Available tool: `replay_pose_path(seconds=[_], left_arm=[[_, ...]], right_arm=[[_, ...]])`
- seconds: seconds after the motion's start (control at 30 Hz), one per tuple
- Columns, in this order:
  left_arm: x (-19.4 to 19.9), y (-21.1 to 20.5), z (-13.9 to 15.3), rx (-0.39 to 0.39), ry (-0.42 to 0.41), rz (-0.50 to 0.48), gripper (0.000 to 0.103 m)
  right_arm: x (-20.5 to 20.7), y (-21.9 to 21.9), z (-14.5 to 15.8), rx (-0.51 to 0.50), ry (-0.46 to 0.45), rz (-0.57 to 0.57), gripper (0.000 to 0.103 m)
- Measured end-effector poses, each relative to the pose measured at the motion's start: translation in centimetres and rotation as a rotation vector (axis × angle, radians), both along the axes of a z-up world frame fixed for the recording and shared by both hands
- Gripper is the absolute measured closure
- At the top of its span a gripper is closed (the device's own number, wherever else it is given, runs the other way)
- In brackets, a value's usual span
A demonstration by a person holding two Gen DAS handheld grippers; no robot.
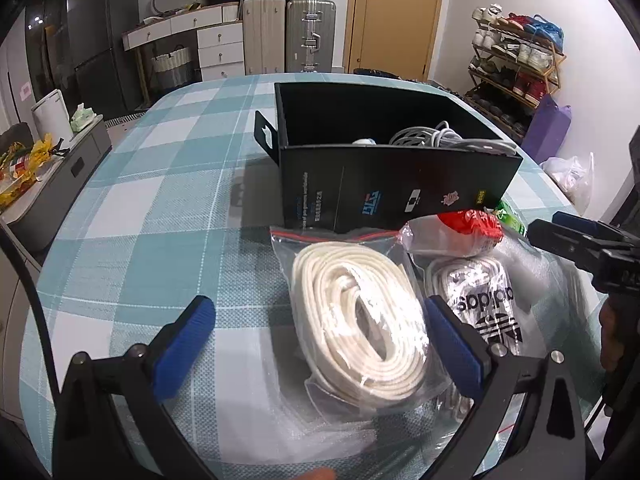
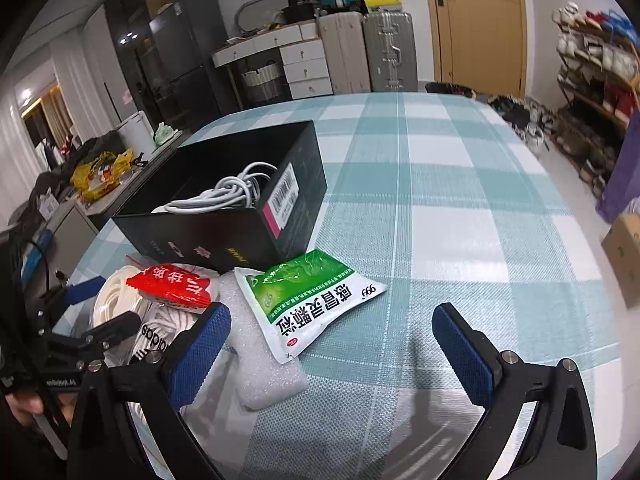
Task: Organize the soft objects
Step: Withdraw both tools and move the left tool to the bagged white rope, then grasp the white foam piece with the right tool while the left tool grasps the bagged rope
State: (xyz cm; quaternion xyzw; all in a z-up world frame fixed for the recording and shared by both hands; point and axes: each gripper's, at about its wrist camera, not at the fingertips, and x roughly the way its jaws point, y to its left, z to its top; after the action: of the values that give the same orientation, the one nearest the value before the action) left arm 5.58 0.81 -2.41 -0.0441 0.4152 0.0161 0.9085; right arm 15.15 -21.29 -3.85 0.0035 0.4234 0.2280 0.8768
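Note:
A black box (image 1: 384, 196) (image 2: 224, 224) stands on the checked table and holds a coil of grey cable (image 1: 436, 138) (image 2: 228, 194). In front of it lie a clear zip bag of cream cord (image 1: 360, 320) (image 2: 116, 300), a bag of white laces with black print (image 1: 484, 304) (image 2: 156, 340), a red and white packet (image 1: 468, 228) (image 2: 172, 284), a green and white sachet (image 2: 312, 300) and a white foam sheet (image 2: 260, 364). My left gripper (image 1: 320, 344) is open, its fingers straddling the cord bag. My right gripper (image 2: 332, 352) is open above the sachet's near edge.
The teal checked tablecloth (image 1: 160, 184) (image 2: 460, 208) runs far to the left and right of the pile. Suitcases (image 1: 288, 36), white drawers (image 1: 220, 46), a wooden door (image 2: 476, 20) and a shoe rack (image 1: 516, 64) stand beyond the table. A low grey cabinet (image 1: 60, 184) is at the left.

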Motion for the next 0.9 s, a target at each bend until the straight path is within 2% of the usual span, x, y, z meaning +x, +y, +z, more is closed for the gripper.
replay_pose_path(seconds=[0.27,0.43,0.53,0.63,0.8,0.9], left_arm=[[0.2,0.2,-0.1,-0.026,0.004,-0.020,0.000],[0.2,0.1,-0.2,-0.030,0.004,-0.031,0.002],[0.1,-0.1,-0.2,-0.028,0.003,-0.044,0.007],[0.1,-0.3,-0.2,-0.023,0.002,-0.054,0.010],[0.0,-0.6,-0.1,-0.017,-0.001,-0.070,0.015],[-0.1,-0.7,-0.1,-0.020,-0.001,-0.071,0.015]], right_arm=[[1.2,1.0,-0.9,0.069,0.059,-0.002,0.001],[2.4,1.7,-1.1,0.074,0.082,-0.006,0.001],[2.7,2.1,-1.3,0.073,0.084,0.008,0.003],[2.9,2.2,-1.5,0.064,0.082,0.006,0.007],[2.7,2.1,-1.4,0.061,0.075,0.011,0.027],[2.5,1.8,-1.4,0.069,0.079,0.022,0.034]])
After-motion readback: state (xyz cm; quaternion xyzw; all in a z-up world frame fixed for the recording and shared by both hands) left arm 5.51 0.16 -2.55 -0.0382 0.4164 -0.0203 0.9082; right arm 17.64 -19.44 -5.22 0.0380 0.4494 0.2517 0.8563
